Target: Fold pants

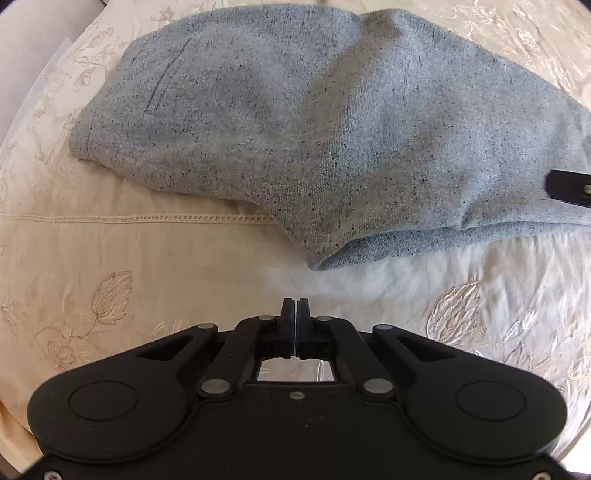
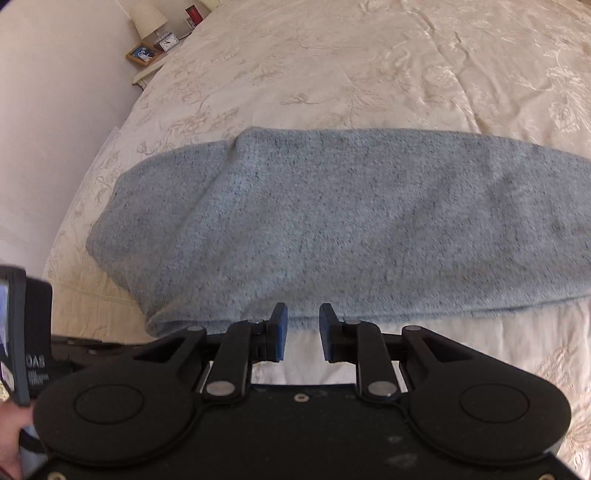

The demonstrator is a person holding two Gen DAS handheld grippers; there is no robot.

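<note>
Grey speckled pants (image 1: pixel 314 122) lie folded lengthwise on a cream embroidered bedspread (image 1: pixel 129 258). A pocket seam shows near their far left end. My left gripper (image 1: pixel 296 304) is shut and empty, a little short of the pants' near edge. In the right wrist view the pants (image 2: pixel 351 229) stretch across the bed. My right gripper (image 2: pixel 303 314) is open with its blue pads (image 2: pixel 280 332) at the pants' near edge, holding nothing. A black part of the right gripper (image 1: pixel 570 186) shows at the right edge of the left wrist view.
The bedspread (image 2: pixel 369 66) spreads far behind the pants. A nightstand at the far left corner holds a lamp (image 2: pixel 147 18), a small clock (image 2: pixel 168 42) and a picture frame (image 2: pixel 142 53). The bed's left edge meets a pale wall (image 2: pixel 55 110).
</note>
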